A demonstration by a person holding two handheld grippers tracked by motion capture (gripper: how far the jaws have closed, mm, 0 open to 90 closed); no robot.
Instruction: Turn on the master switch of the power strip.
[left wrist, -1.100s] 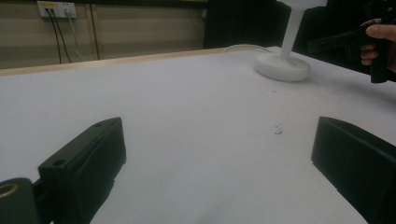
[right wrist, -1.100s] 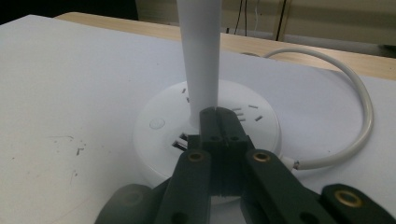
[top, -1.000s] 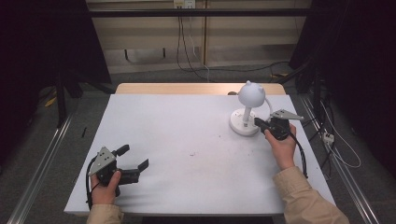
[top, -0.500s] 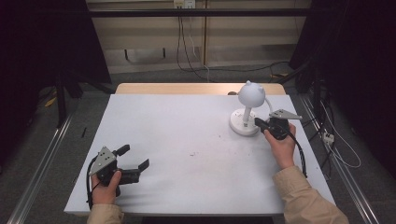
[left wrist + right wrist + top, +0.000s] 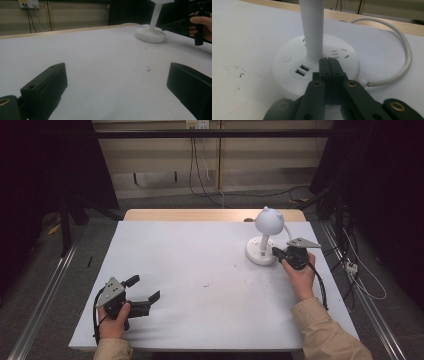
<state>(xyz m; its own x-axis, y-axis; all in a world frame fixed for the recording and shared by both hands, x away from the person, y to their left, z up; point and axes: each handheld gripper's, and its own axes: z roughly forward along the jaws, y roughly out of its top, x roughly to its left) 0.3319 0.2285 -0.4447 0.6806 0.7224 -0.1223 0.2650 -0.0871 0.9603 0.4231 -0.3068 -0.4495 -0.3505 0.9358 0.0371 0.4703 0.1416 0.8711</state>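
Nearest me, my left gripper point(image 5: 145, 290) rests by the counter's point(image 5: 200, 270) near left corner, jaws spread wide with nothing between them. My right gripper point(image 5: 329, 61) has its jaws pressed together, empty, with the tips over the top of the lamp base point(image 5: 292, 66), right at the foot of the stem point(image 5: 313, 27) and beside the two USB ports point(image 5: 300, 70). My worry is that a push here lands off the round button point(image 5: 286, 59), or slides the light base toward the counter's far right corner, tugging its cord point(image 5: 404, 50). The lamp point(image 5: 265, 237) is white, with a disc base, slim upright stem and rounded head, standing near the right edge.
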